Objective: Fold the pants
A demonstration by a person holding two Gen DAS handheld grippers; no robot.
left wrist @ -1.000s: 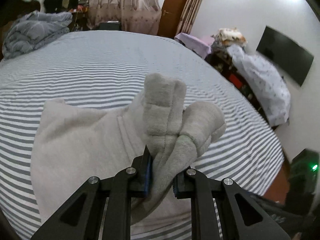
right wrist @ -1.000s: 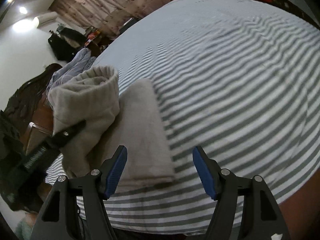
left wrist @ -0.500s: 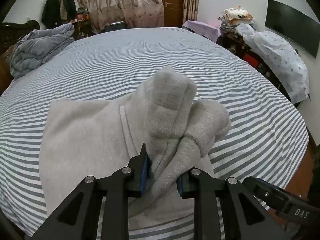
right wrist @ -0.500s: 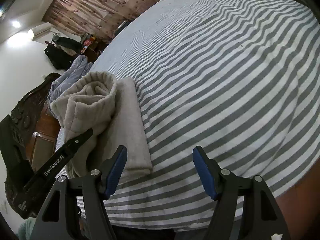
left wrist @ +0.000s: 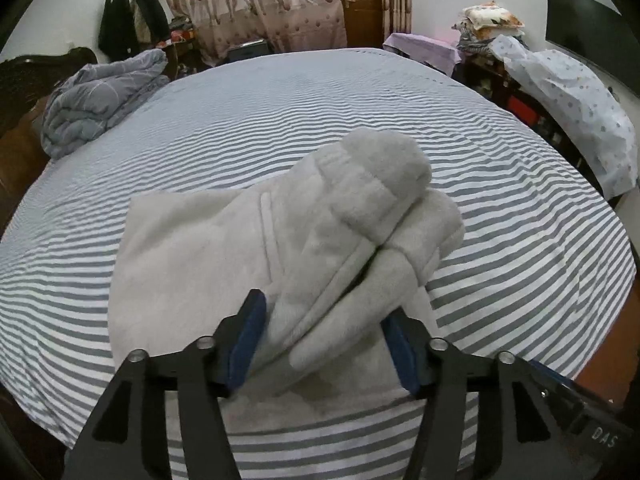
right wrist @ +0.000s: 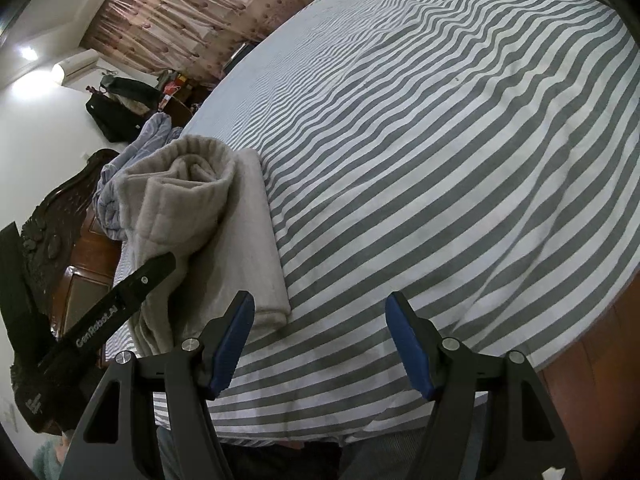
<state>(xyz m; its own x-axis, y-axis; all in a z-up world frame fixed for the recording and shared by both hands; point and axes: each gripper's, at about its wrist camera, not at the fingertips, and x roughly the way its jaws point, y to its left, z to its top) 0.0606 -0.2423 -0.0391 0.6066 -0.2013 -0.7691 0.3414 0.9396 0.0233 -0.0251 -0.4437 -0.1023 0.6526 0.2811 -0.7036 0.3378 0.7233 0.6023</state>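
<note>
Pants (left wrist: 248, 264) bunched between spread left tool (left wrist: 324, 340), contact unclear; right tool (right wrist: 320, 340) agape, empty

- The pants (left wrist: 208, 264) are pale grey-beige fleece, thick and fuzzy, with a stitched seam running down the flat part.
- In the left wrist view they fill the centre and lower left of the frame: a folded, flat rectangle lying low, with a bunched end rising toward the centre right.
- That raised end is rolled into two rounded lobes, one above the other, with ribbed bands showing.
- In the right wrist view the pants (right wrist: 256, 240) sit at centre left: a neat flat folded slab, with the rumpled roll standing up to its left.
</note>
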